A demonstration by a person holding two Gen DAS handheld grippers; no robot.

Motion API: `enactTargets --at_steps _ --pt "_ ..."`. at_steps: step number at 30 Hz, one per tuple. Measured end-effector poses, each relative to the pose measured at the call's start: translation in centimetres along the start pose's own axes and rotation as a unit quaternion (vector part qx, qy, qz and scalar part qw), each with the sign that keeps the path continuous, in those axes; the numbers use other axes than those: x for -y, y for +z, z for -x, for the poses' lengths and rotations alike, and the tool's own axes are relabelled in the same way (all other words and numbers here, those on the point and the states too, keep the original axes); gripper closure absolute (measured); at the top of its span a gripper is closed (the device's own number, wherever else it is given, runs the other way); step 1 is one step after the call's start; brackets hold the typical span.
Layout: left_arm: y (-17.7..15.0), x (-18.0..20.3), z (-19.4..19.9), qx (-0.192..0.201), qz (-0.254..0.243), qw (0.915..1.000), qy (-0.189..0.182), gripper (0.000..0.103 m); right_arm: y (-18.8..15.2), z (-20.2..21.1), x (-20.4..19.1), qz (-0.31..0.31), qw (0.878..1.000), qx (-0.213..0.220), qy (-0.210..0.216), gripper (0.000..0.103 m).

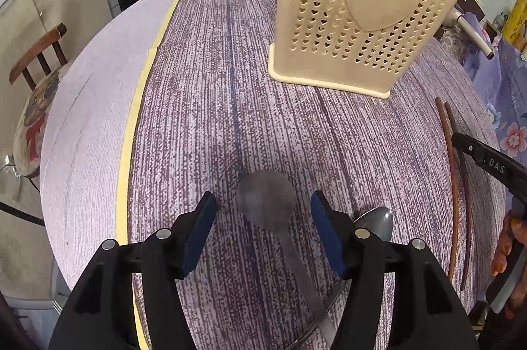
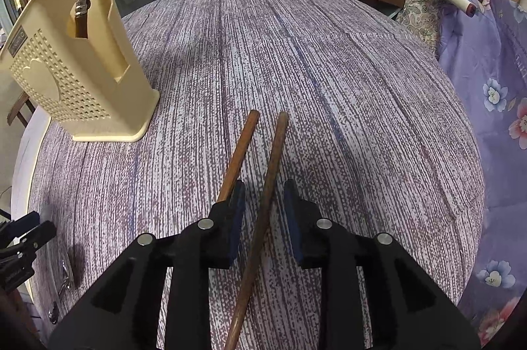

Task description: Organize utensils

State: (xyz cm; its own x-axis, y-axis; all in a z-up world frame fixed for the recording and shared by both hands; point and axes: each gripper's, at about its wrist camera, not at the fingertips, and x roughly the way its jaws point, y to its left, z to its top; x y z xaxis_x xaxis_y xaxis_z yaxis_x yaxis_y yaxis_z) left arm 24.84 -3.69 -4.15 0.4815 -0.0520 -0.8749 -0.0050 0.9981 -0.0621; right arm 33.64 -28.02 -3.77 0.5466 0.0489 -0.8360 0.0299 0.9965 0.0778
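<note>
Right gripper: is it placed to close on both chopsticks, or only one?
Probably only one as it stands. The right gripper is open, and the right chopstick runs between its pads. The left chopstick passes under or outside the left pad, so a small shift left looks needed.

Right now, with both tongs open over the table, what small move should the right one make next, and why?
Probably shift the right tongs slightly left, then close. Only one chopstick lies between the open fingers; the other chopstick runs under the left finger, so closing now would likely grab just one.
</note>
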Motion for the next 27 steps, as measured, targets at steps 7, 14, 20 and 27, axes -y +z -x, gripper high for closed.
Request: enactTargets --at_steps 7,14,20,27 --pt "1.4 0.9 -1.0 -0.005 -0.028 0.9991 0.031 0.06 -0.4 0.2 -0.1 0.005 1.0 0.002 0.001 0.077" --pt "1.5 0.7 -0.8 -0.025 -0.036 0.9988 0.022 0.062 -0.4 0.2 -0.3 0.011 1.0 0.0 0.005 0.075" --pt "1.0 0.1 -0.5 -0.026 -0.017 0.9993 0.018 0.062 -0.6 0.2 -0.7 0.016 1.0 0.004 -0.001 0.074" --pt "0.7 1.5 -0.4 -0.014 -0.02 0.9994 0.023 0.066 -0.7 0.2 -1.1 0.018 1.0 0.005 -0.005 0.074"
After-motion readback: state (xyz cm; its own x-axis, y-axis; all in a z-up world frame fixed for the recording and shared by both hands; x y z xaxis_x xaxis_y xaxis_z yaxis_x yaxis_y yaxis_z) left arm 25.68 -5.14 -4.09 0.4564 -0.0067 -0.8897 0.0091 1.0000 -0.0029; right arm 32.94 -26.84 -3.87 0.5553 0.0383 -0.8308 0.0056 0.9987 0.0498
